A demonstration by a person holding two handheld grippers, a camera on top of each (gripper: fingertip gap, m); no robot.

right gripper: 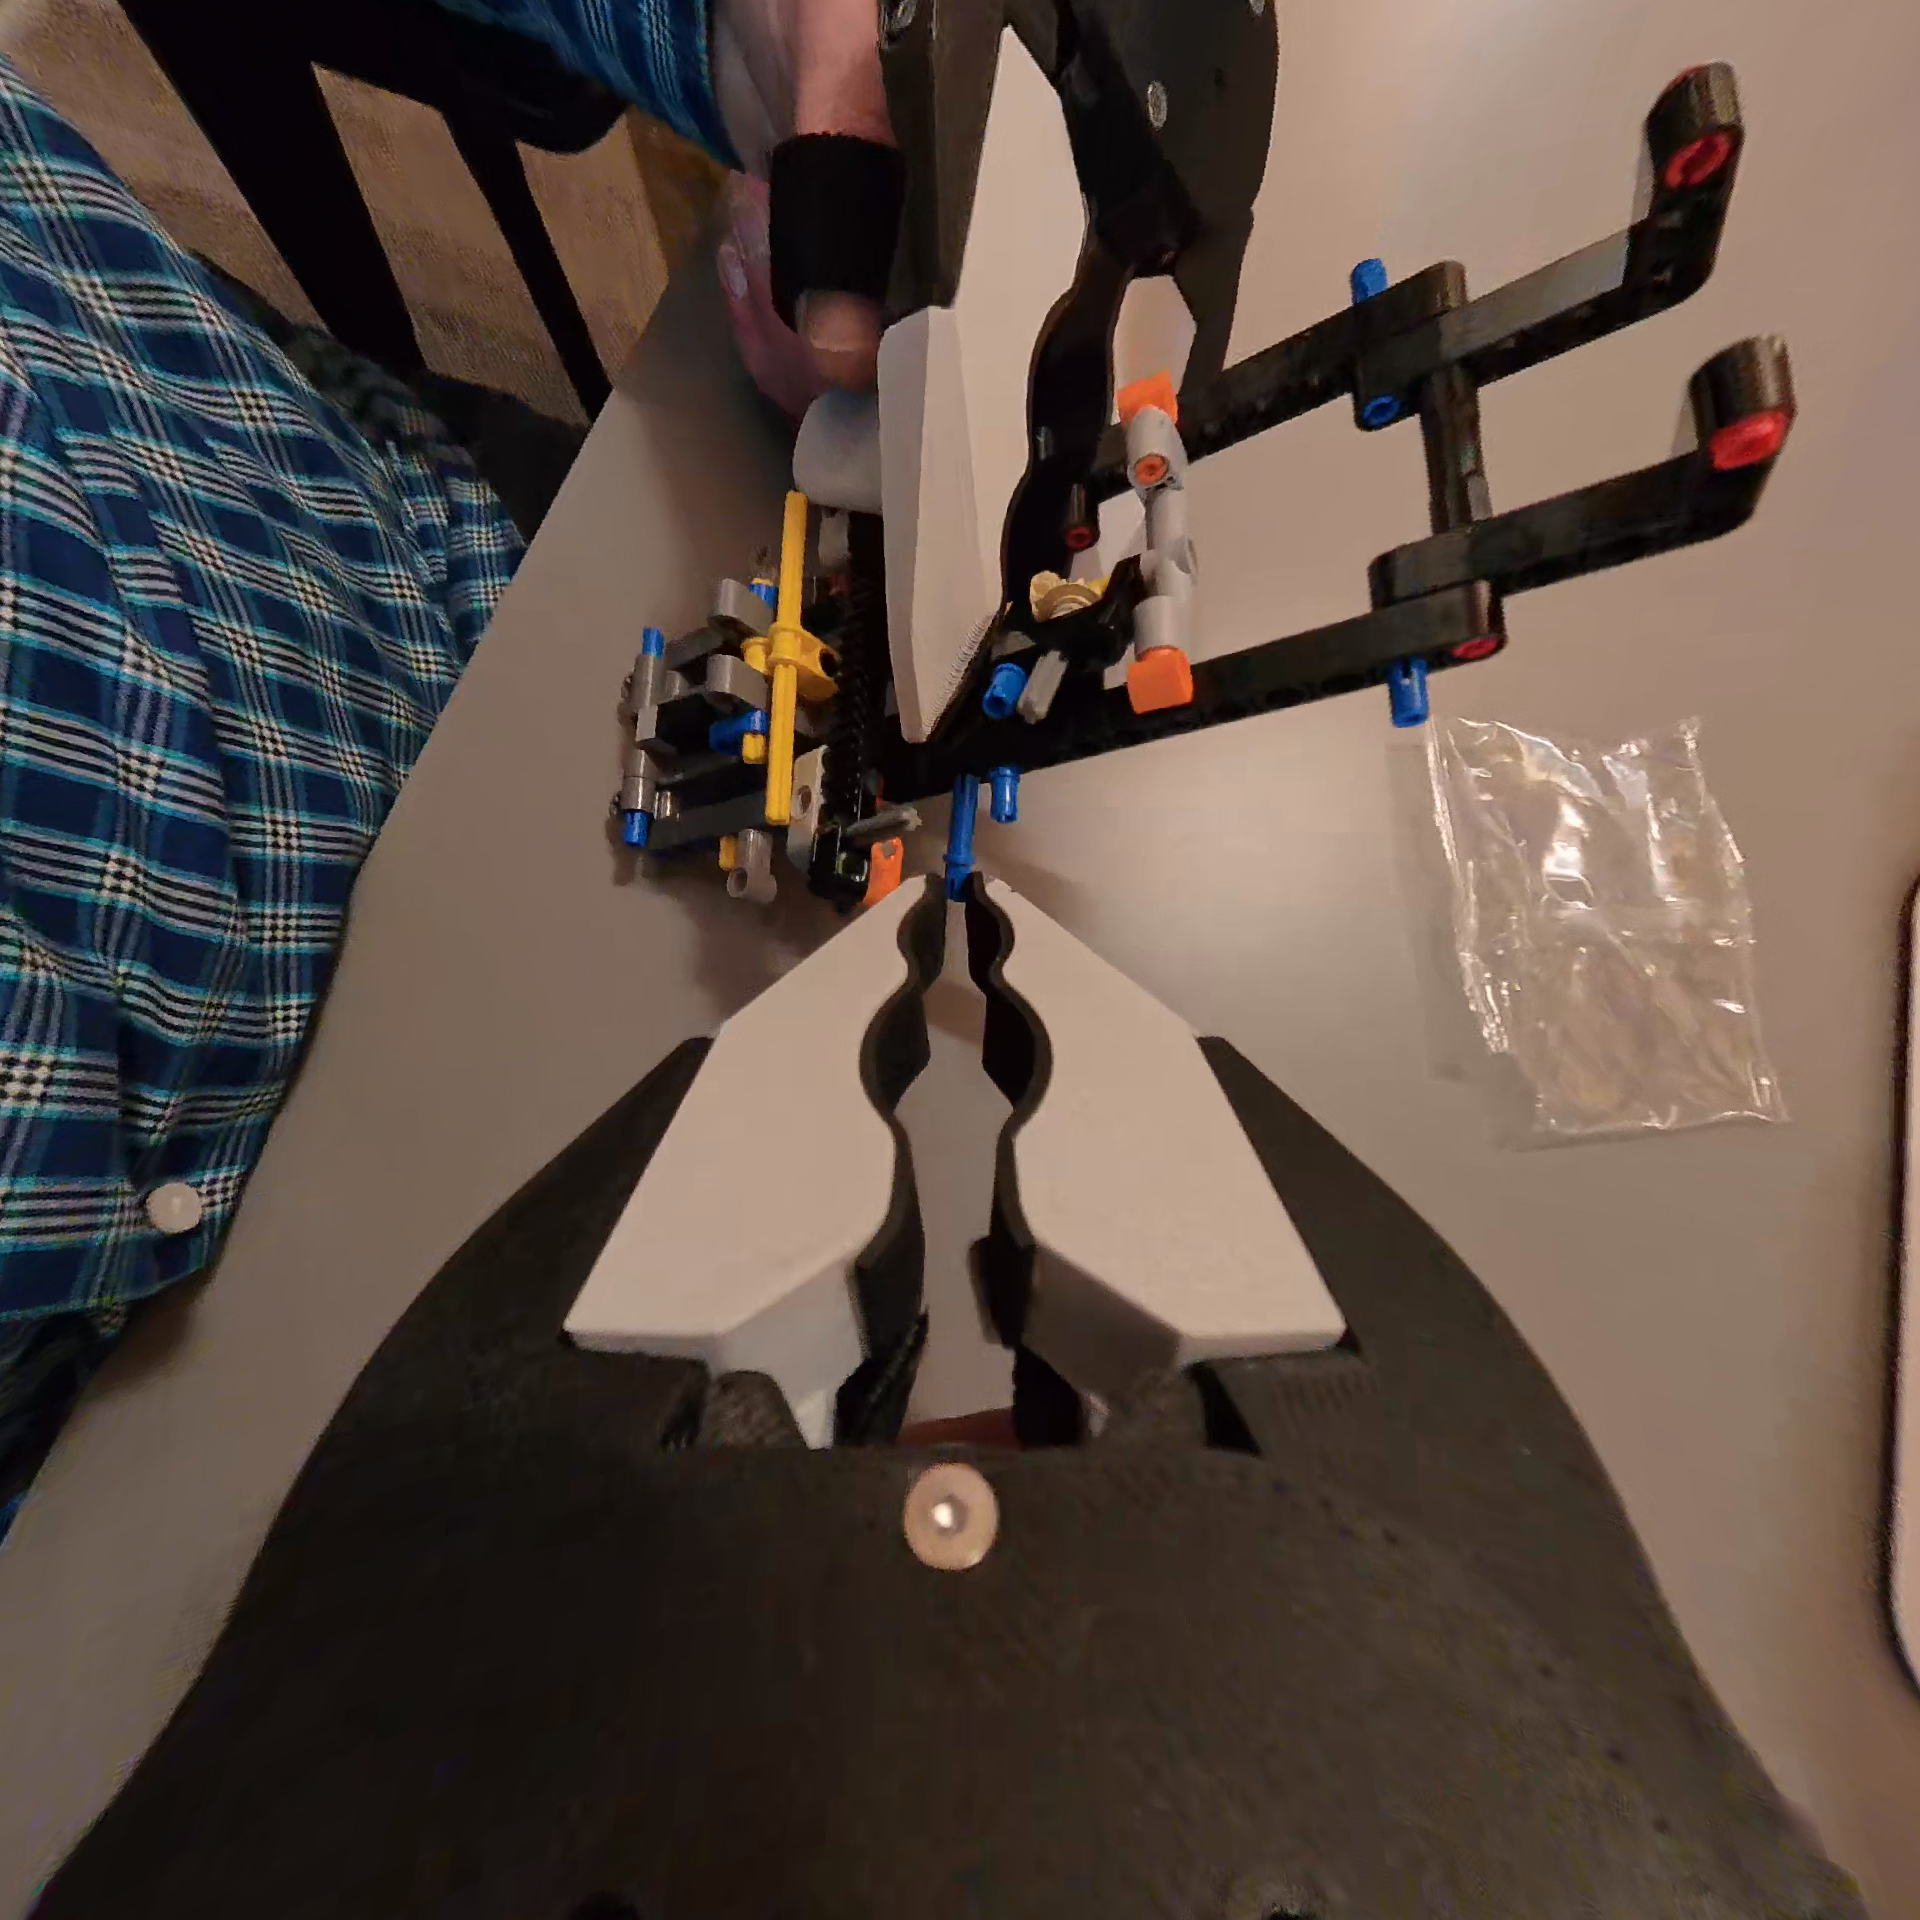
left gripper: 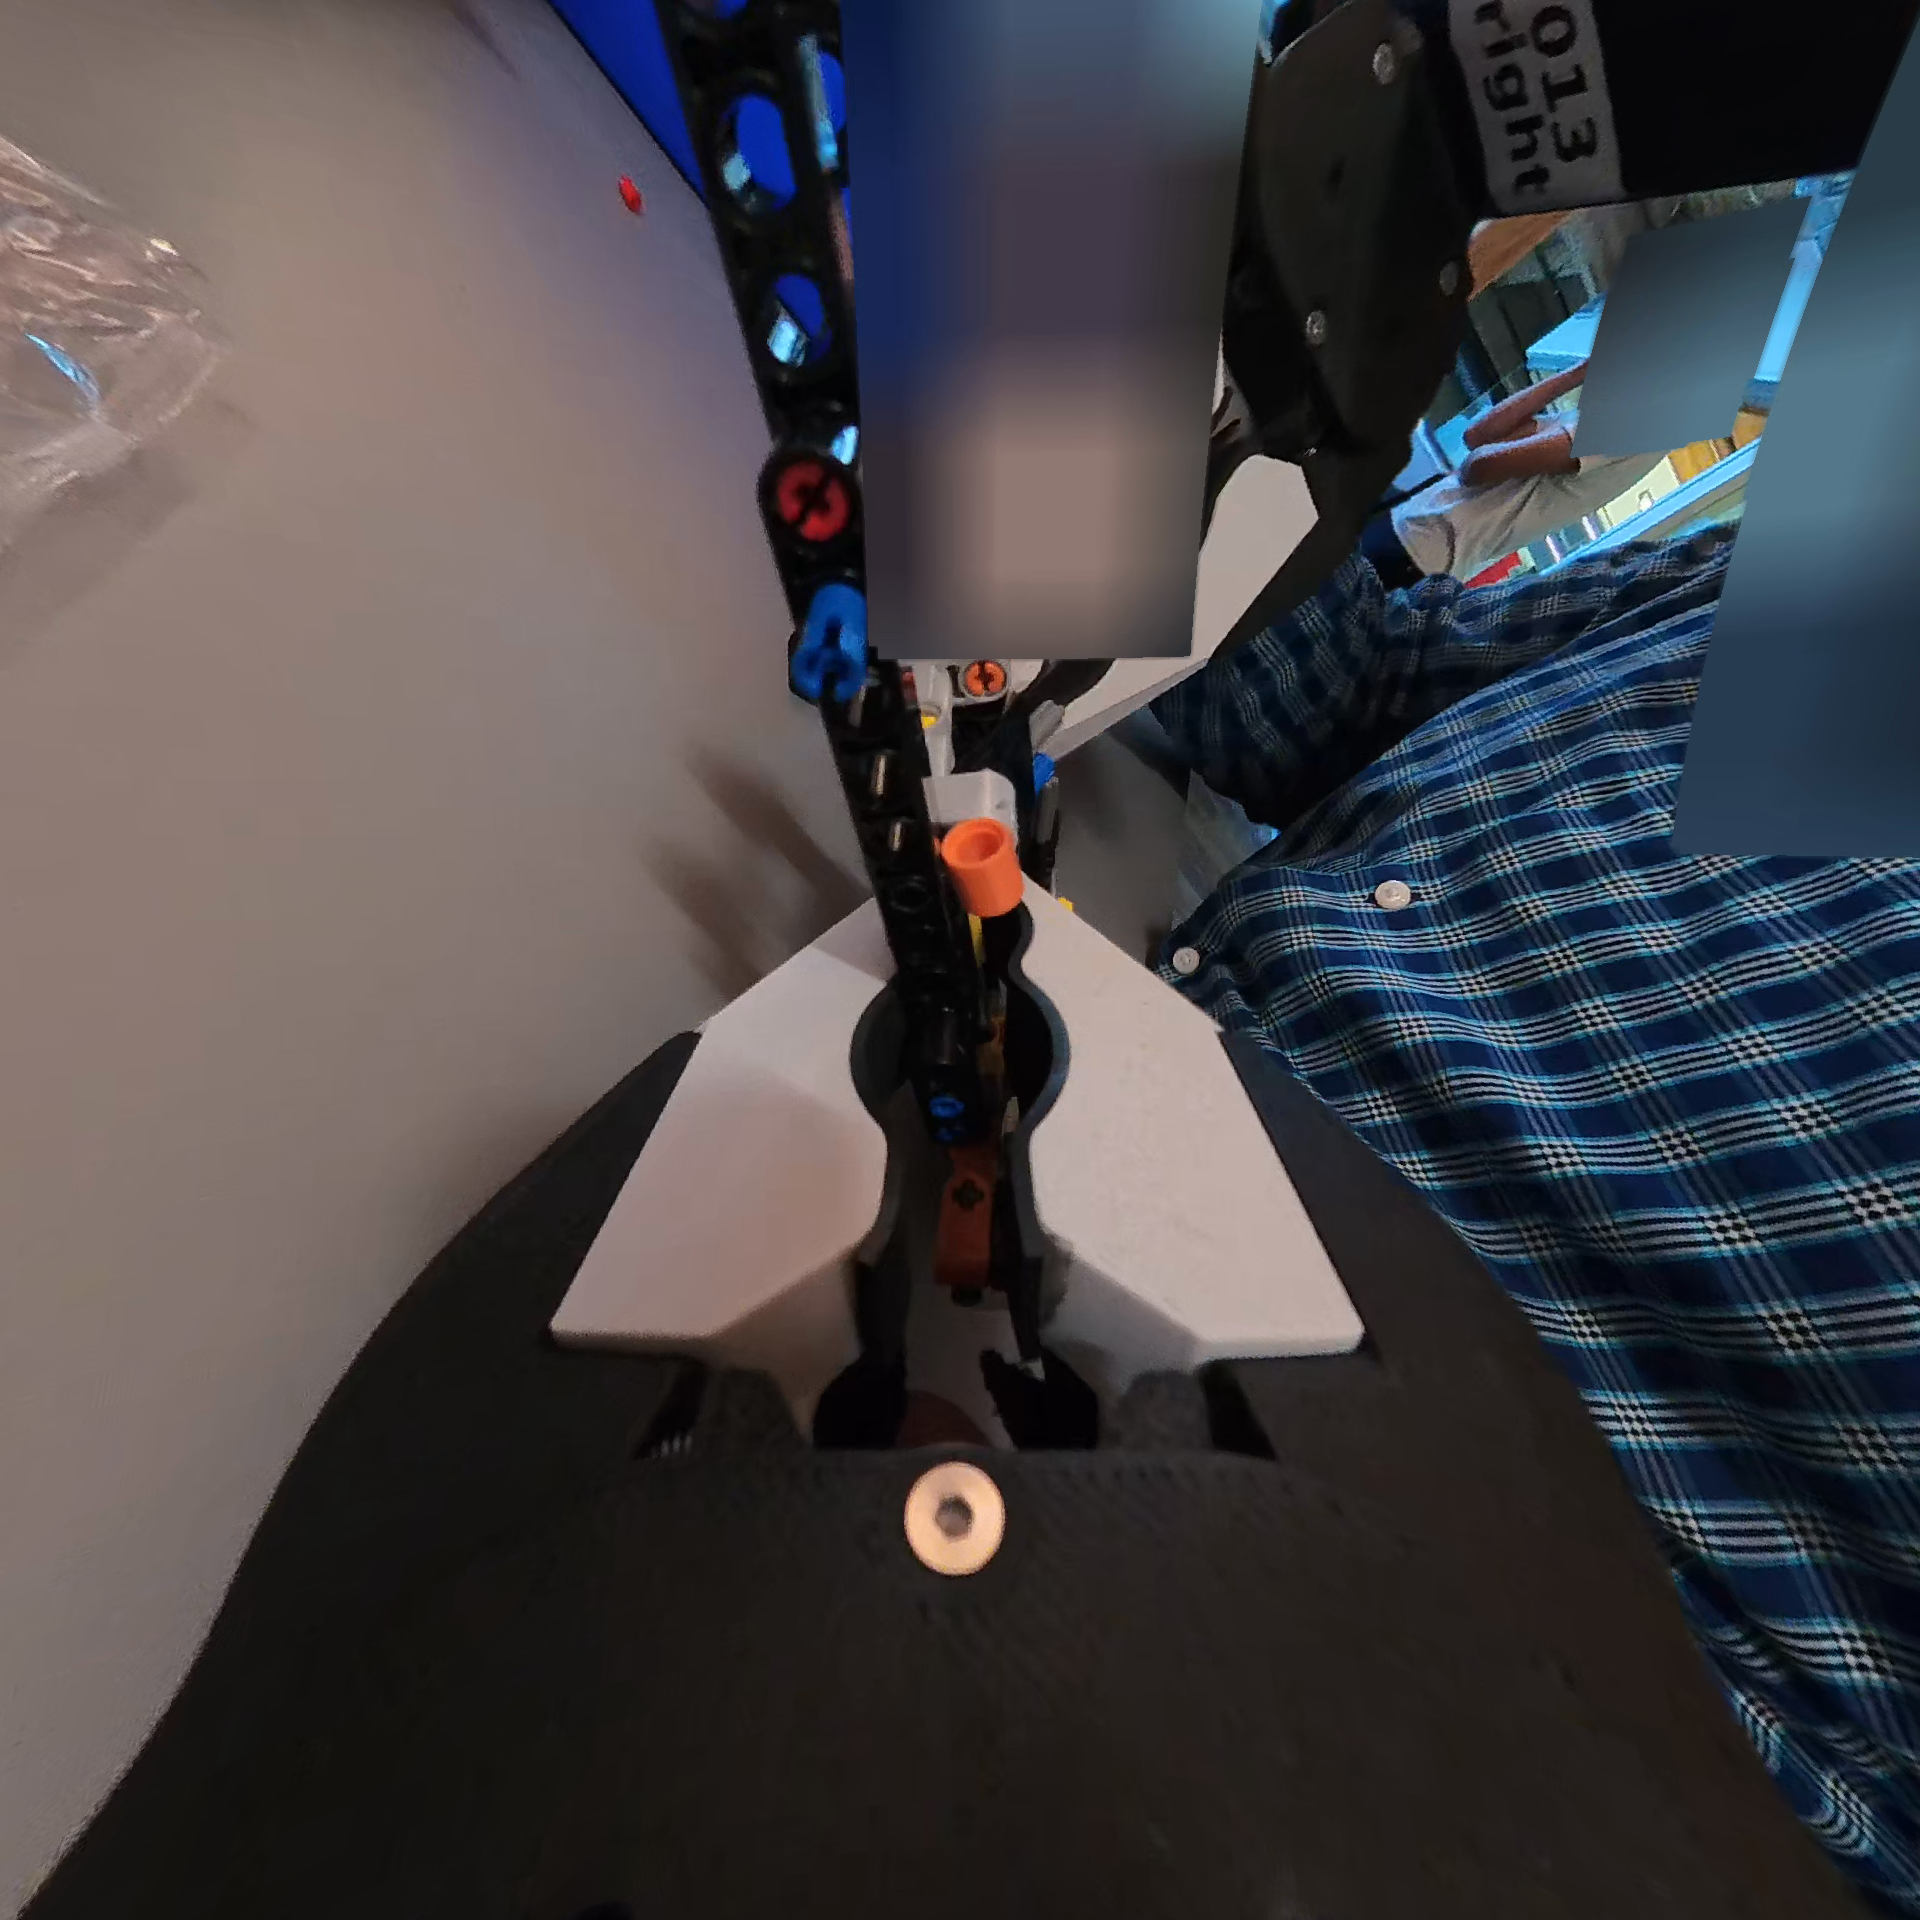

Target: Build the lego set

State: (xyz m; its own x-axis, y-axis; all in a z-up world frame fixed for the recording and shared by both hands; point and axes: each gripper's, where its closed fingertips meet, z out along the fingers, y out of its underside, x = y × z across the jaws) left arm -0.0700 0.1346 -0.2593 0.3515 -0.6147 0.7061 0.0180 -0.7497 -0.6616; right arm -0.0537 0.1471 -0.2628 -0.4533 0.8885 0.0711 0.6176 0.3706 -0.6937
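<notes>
The lego assembly is a frame of long black beams with red, blue and orange pins and a grey, yellow and black gear block at one end. My left gripper is shut on one black beam of it, beside an orange bush. In the right wrist view the left gripper clamps the frame from above, just over the table. My right gripper is shut on a blue pin whose far end meets the near black beam.
A clear plastic bag lies on the grey table to the right; it also shows in the left wrist view. A small red piece lies loose. A person's plaid shirt is at the table's left edge. Less than 4 cm separates the two grippers' tips.
</notes>
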